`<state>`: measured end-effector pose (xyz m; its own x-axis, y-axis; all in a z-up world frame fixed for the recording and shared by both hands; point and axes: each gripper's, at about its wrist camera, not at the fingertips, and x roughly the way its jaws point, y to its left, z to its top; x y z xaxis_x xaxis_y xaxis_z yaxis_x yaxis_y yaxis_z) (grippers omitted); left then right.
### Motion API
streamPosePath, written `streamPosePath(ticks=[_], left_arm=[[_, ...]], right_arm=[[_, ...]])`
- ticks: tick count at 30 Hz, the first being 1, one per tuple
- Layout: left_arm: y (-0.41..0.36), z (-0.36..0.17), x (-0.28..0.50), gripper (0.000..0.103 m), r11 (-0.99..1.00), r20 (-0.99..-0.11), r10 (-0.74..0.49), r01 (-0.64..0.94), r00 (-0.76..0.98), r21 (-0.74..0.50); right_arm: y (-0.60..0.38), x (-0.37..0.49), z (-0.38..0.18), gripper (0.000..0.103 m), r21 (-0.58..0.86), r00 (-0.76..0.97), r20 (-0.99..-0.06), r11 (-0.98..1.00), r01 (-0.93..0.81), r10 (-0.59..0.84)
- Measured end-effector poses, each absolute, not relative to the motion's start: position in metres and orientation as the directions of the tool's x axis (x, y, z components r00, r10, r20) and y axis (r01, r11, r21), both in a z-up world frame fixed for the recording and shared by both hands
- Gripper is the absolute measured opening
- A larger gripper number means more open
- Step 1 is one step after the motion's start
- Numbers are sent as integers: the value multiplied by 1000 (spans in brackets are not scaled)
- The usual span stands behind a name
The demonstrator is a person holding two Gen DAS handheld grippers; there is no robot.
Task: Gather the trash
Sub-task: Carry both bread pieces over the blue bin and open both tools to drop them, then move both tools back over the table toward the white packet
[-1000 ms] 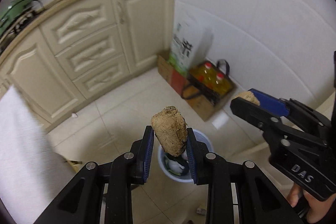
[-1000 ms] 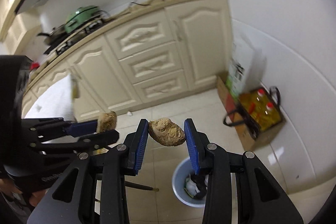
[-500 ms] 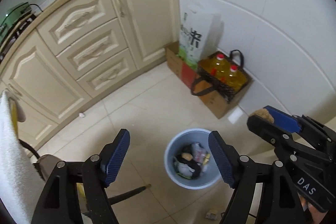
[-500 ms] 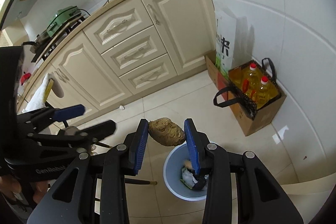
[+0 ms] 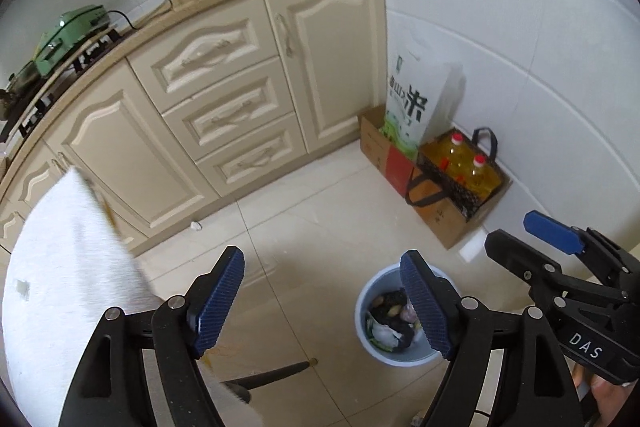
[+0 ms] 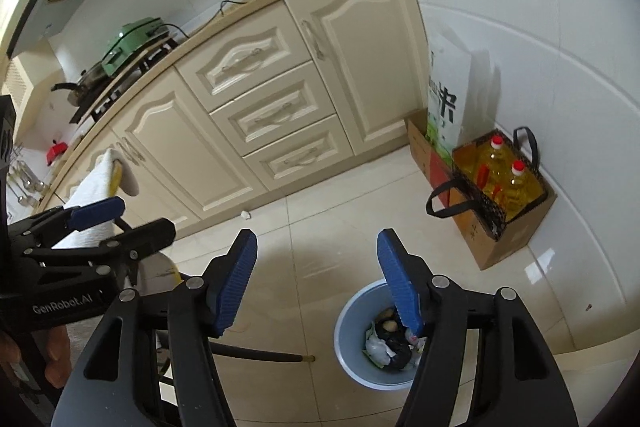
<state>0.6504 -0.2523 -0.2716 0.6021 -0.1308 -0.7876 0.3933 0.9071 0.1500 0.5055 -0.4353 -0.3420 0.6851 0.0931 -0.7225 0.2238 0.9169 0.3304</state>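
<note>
Both brown lumps are gone from between the pads since a second ago: each hand-held gripper was pinching one then, and now nothing sits in either.

Going left to right in the left wrist view, a white towel (image 5: 68, 279) hangs at the edge, cream cabinets (image 5: 224, 107) run behind, and the left hand-held gripper (image 5: 322, 301) has its blue pads spread and still opening, with only floor tile between them. Just right of it the pale blue trash bin (image 5: 362, 331) stands on the floor, already holding dark and light scraps, with a couple of brownish bits on top that may be the dropped lumps. Further right sits a cardboard box (image 5: 448, 223) with a bag of oil bottles (image 5: 464, 167) on it, then the right hand-held gripper (image 5: 516, 233), also apart and opening, empty.

In the right wrist view that gripper points down with the bin below its right pad, so a release here probably lands inside.

To do this step well, I judge both hands should stay over the bin's mouth until the pads are fully clear, then lift straight away without clipping the rim. A small white scrap (image 6: 245, 215) lies by the cabinet base, and looks like the next piece to fetch.
</note>
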Motion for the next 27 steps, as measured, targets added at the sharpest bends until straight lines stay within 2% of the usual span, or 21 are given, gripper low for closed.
streamPosePath(ticks=[3, 9, 16, 17, 19, 22, 27], left_arm=[[-229, -251, 636, 78, 910, -763, -150, 390, 629, 142], [-149, -207, 601, 85, 928, -690, -156, 345, 707, 143], [-22, -182, 587, 90, 971, -633, -26, 171, 774, 169], [-5, -181, 587, 90, 976, -632, -4, 141, 775, 167], [33, -181, 595, 90, 986, -645, 31, 83, 764, 145], [93, -194, 616, 90, 995, -682, 74, -7, 728, 100], [161, -231, 650, 86, 985, -739, 167, -141, 653, 97]], right_arm=[[-419, 503, -322, 67, 296, 695, -716, 932, 210, 71], [-365, 507, -276, 82, 275, 733, -673, 953, 123, 100], [-278, 527, -247, 86, 272, 741, -644, 962, -9, 190], [-267, 531, -246, 92, 269, 739, -644, 963, -24, 199], [-245, 538, -245, 95, 265, 732, -645, 963, -55, 219], [-218, 550, -249, 95, 276, 714, -651, 957, -91, 256], [-197, 560, -263, 95, 283, 703, -662, 955, -88, 261]])
